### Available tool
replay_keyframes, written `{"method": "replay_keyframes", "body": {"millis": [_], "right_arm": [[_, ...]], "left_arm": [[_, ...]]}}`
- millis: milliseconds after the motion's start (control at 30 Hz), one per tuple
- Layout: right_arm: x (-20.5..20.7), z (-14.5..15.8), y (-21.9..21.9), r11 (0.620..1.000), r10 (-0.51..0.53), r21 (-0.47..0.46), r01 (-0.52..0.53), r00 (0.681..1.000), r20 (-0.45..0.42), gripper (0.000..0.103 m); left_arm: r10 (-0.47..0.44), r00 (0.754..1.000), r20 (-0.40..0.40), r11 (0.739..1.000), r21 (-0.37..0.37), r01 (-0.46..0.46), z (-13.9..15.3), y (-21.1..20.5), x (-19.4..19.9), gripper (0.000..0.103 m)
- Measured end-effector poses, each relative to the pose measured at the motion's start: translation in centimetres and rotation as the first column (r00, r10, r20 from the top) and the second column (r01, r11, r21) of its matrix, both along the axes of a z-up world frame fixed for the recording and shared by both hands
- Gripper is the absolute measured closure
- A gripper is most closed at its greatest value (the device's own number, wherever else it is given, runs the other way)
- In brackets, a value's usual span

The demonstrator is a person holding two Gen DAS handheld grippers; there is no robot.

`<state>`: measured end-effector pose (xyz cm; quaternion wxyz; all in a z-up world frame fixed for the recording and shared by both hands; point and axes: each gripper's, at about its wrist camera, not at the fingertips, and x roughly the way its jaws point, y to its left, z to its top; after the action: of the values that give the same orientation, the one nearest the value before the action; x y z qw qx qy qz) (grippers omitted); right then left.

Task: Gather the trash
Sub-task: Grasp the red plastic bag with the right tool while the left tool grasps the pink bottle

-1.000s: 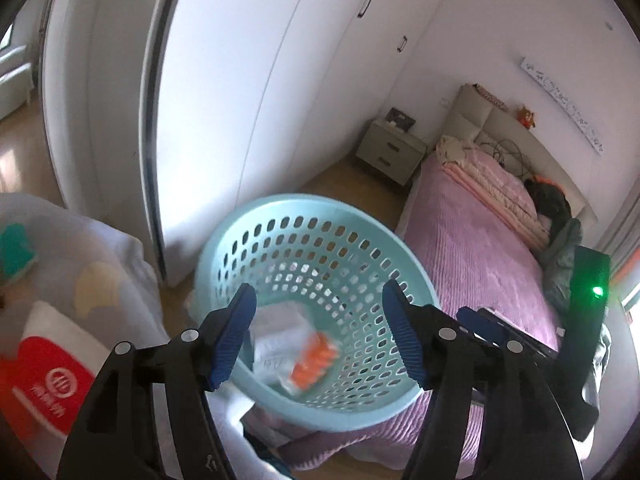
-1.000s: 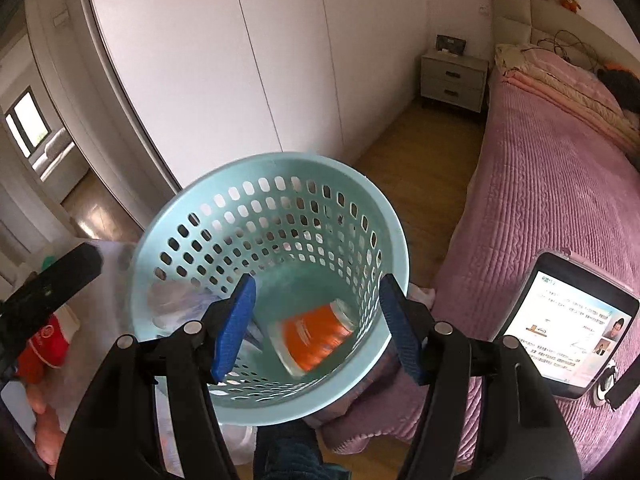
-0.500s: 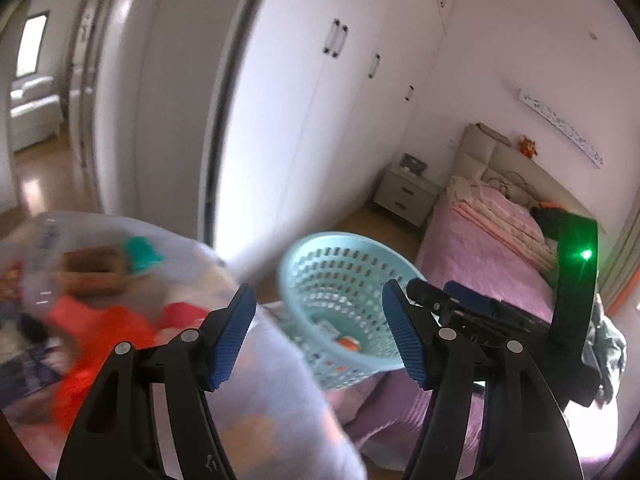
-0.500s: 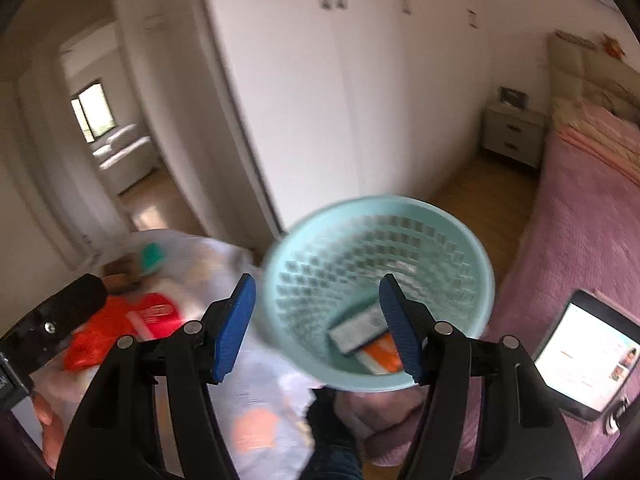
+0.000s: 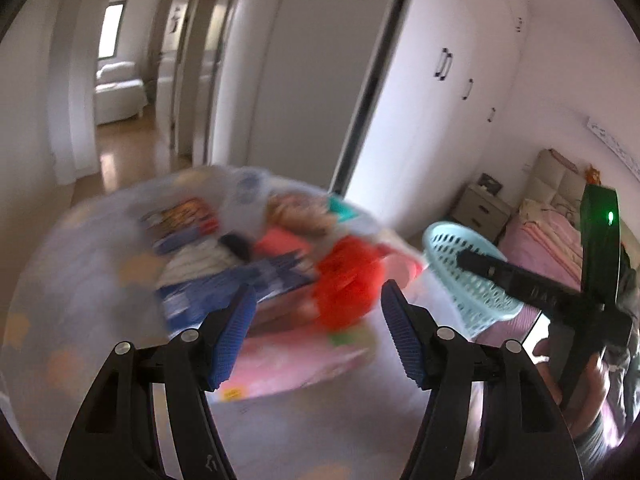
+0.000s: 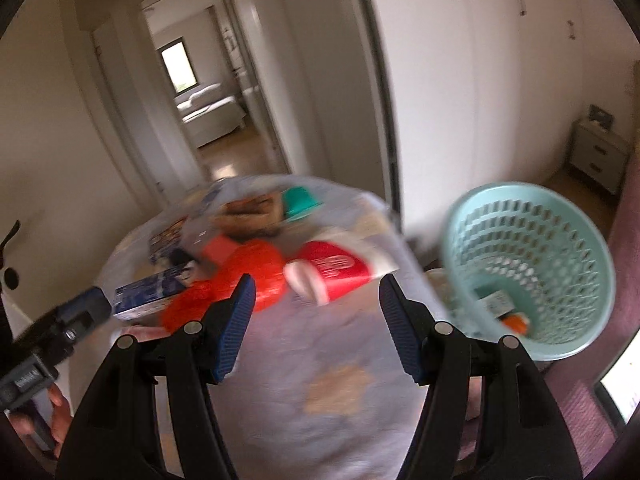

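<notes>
Blurred trash pile (image 5: pixel 256 256) (red, blue wrappers) lies beyond both empty, wide-open grippers, left gripper (image 5: pixel 316 332); right gripper (image 6: pixel 314 326); labels unreadable.

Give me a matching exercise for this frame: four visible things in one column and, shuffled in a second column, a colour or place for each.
Things:
1. perforated basket
2. crumpled wrapper
3. bedside cabinet
4. small lidded cup

Descriptions:
A. bright red-orange, in the litter pile
B. pale turquoise, right of the pile
C. teal green, at the pile's far edge
D. grey drawers by the white wardrobe

Pairs: 1-B, 2-A, 3-D, 4-C
</notes>
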<state>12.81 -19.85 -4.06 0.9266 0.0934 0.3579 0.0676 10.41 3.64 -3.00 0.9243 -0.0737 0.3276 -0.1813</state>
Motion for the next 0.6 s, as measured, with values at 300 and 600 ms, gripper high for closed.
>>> {"method": "replay_keyframes", "body": {"millis": [300,600], "right_arm": [[3.2,-2.7,5.0,0.998,0.028,0.059,-0.022,0.996,-0.089,0.042],[6.6,-5.6,5.3,0.991,0.036,0.132,-0.009,0.978,-0.207,0.046]], "left_arm": [[-0.051,0.996,-0.069,0.998,0.039,0.053,-3.1,2.7,0.6,0.041],[-0.100,0.988,-0.120,0.991,0.074,0.109,-4.9,2.3,1.7,0.039]]}}
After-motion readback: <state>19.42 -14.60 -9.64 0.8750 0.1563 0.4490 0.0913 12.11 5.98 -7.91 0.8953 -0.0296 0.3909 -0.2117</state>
